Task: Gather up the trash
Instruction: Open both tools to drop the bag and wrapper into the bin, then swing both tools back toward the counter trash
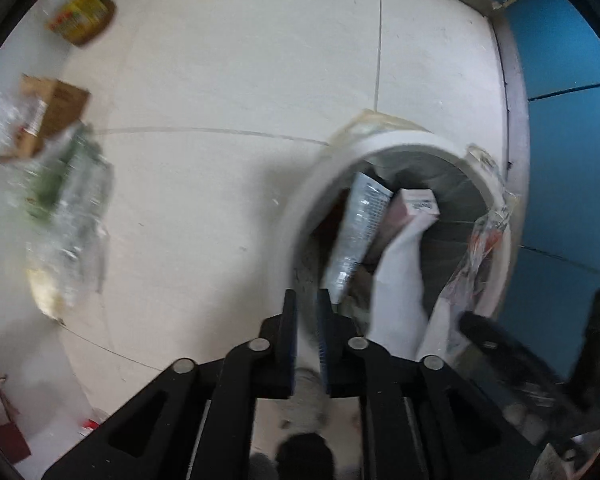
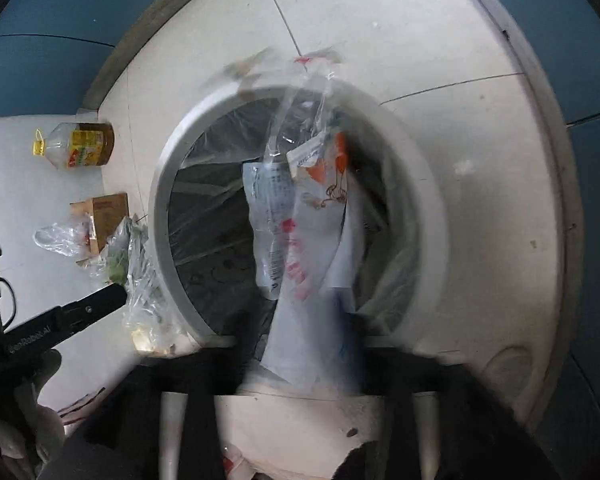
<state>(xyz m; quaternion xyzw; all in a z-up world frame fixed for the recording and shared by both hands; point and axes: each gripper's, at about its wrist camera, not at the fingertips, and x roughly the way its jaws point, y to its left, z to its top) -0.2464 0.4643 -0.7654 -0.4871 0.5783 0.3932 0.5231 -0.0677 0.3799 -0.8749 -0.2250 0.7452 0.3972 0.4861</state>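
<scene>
Trash held over the bin's mouth, more waiting on the floor

Left wrist view: left gripper hangs above the near rim of the white bin, its fingers drawn close with only a narrow gap and nothing visibly between them. It seems parked there to stay clear while the other hand works. Inside the bin a silvery tube and a pink carton lean upright against the liner. On the floor to the left lie a crumpled clear bag, a brown cardboard box and an oil bottle, uncollected.

Right wrist view: right gripper is badly blurred; its fingers appear to pinch the bottom of a bundle of clear printed wrappers, though I cannot tell the grip for certain. The bundle stands straight over the bin's opening, probably so it drops inside when let go. The same bottle, box and bag lie beside the bin, well apart from this gripper.
</scene>
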